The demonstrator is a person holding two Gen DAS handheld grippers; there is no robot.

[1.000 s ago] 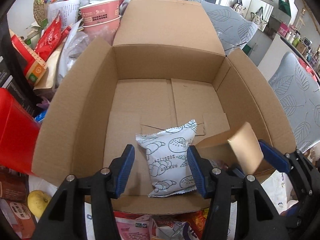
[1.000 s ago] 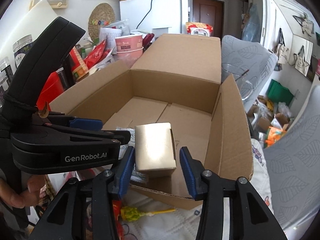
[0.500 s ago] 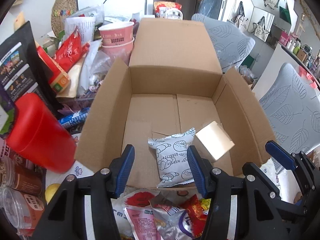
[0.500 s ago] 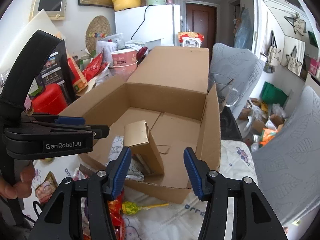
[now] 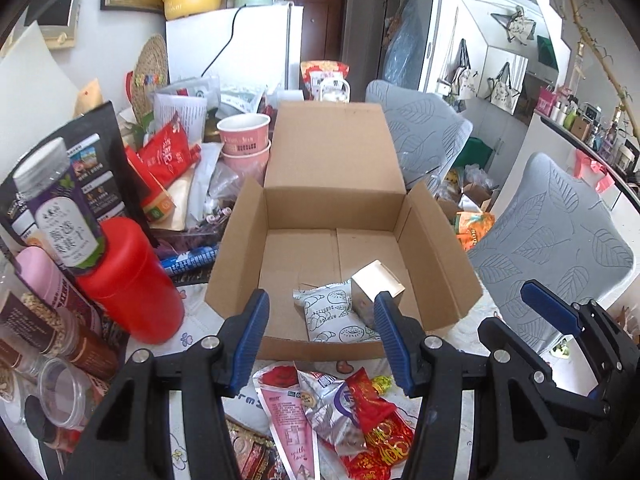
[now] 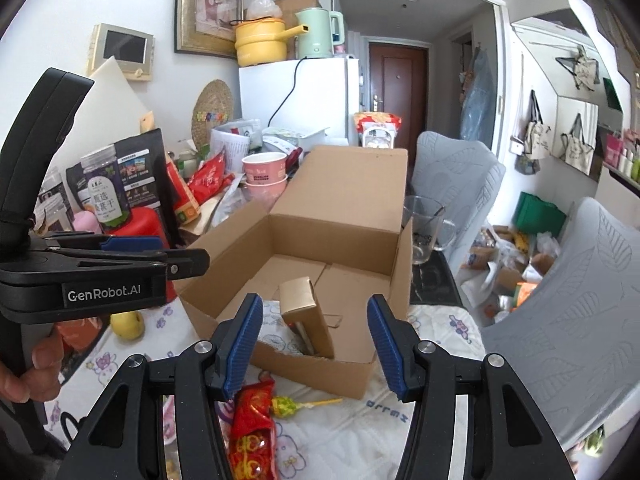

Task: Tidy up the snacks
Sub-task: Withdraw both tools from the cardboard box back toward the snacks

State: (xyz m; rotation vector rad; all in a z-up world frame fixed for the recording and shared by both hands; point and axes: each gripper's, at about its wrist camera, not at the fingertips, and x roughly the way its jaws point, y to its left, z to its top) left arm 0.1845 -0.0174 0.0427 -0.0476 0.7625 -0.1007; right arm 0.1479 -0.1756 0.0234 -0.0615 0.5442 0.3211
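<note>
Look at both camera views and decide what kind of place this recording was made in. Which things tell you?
Most likely a lived-in home, a kitchen-dining corner. A white fridge carries a yellow pot and a green kettle; a cluttered table holds snacks and a cardboard box; fabric-covered chairs stand beside it.

Up top, a yellow pot (image 6: pixel 262 40) and a pale green kettle (image 6: pixel 318 32) sit side by side on the white fridge (image 6: pixel 316 96), a black cord trailing down its front. Framed picture (image 6: pixel 208 6) on the wall to the left, brown door (image 6: pixel 396 88) behind. Two grey leaf-print chairs (image 5: pixel 552 240) along the right, tote bags (image 6: pixel 538 136) hanging beyond, and a clear glass mug (image 6: pixel 424 228) just beside the nearer chair.
</note>
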